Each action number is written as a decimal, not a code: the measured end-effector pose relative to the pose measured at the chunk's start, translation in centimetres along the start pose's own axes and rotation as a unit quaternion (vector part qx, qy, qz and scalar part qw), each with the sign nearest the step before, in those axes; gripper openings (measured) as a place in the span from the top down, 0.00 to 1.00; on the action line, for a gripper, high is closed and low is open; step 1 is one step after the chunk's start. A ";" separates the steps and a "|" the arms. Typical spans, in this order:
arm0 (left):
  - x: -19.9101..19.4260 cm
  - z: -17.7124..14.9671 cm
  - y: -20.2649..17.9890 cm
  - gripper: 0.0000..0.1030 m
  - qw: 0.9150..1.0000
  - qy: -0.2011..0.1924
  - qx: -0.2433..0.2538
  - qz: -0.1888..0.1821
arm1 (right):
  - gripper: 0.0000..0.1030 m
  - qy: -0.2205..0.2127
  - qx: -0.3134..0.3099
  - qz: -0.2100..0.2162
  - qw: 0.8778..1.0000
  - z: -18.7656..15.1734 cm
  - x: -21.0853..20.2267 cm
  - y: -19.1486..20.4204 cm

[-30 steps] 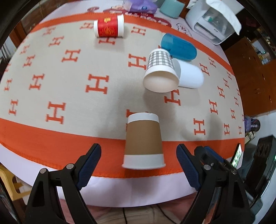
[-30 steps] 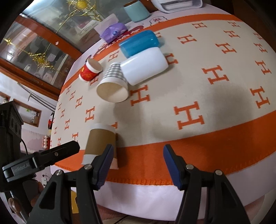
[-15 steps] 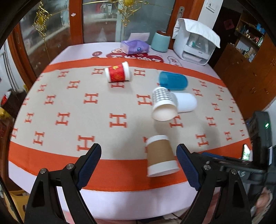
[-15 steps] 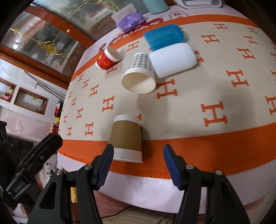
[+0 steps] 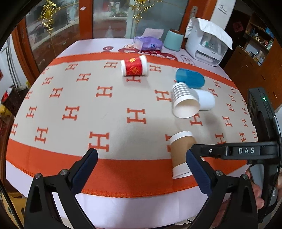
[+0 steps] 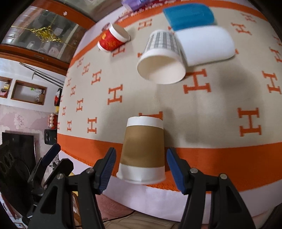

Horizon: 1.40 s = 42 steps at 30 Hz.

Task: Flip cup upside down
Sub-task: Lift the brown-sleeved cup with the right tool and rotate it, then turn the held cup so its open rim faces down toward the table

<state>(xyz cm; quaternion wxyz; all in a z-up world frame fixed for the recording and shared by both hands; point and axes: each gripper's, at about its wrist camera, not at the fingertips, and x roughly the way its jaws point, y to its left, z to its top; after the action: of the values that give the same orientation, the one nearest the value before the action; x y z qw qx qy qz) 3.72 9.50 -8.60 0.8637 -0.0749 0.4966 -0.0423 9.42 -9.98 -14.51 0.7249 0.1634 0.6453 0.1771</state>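
Here the right tool (image 6: 140,168) sits low at the near edge of the counter (image 6: 202,155), its blue pads (image 6: 107,169) spread wide on either side of the brown cup (image 6: 143,146) without touching it, so it is released and grasps nothing. The brown cup lies on the orange border stripe close to the near edge, wide mouth toward the edge and its white-banded base pointing inward; whether it lies flat on its side or stands mouth-down I cannot tell for sure. In the left wrist view the left tool (image 5: 141,167) is also released, pads far apart over the near edge, to the left of the brown cup (image 5: 181,155); the right tool's black body marked DAS (image 5: 246,150) crosses in front from the right.

Farther in, toward the right side of the counter, a grey checked cup (image 6: 162,58) lies on its side with its open mouth facing the near edge. A white cup (image 6: 206,45) lies touching it on the right, and a blue cup (image 6: 189,15) lies just behind them. A red cup (image 5: 134,67) lies on its side nearer the far edge, well apart from the others. Along the far edge stand a purple tissue pack (image 5: 148,44), a teal canister (image 5: 173,40) and a white appliance (image 5: 206,45).
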 end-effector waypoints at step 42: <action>4.2 -1.2 0.8 0.04 0.999 0.034 0.000 0.001 | 0.40 -0.057 -0.047 -0.006 0.997 0.2 -0.1 0.9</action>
<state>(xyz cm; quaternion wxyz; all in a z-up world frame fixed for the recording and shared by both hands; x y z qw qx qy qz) 4.78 9.53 -12.97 0.8462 -0.0728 0.5260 -0.0443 9.55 -9.19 -13.97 0.7686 0.1356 0.5947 0.1932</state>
